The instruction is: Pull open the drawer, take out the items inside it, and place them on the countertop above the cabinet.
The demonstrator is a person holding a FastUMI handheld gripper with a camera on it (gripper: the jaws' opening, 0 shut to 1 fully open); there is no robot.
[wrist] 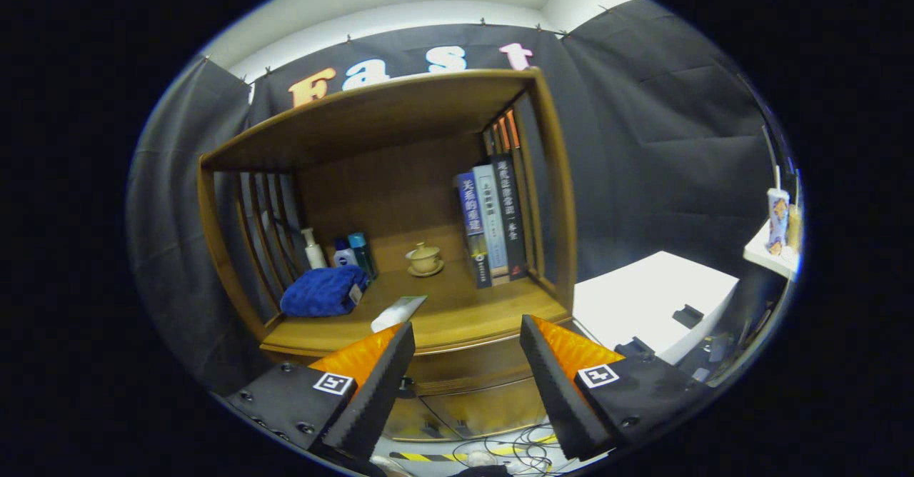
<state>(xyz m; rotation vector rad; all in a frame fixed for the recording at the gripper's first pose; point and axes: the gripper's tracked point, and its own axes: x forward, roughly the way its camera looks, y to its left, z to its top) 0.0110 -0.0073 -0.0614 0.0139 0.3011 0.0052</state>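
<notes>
My gripper [468, 323] is open, its black-padded orange fingers [371, 384] spread wide with nothing between them. It hovers in front of a wooden cabinet and slightly above the countertop's [478, 309] front edge. A white tube with a green end [398, 313] lies on the countertop just beyond the left fingertip. Under the countertop edge, seen between the fingers, is the drawer front [464, 371], which looks shut, with a small dark knob [405, 385] beside the left finger. Its contents are hidden.
On the countertop sit a blue towel [323, 291], bottles [350, 252], a teacup on a saucer [424, 258] and upright books [493, 223]. A wooden top and slatted sides enclose it. To the right is a white table [643, 298]. Cables [514, 441] lie on the floor.
</notes>
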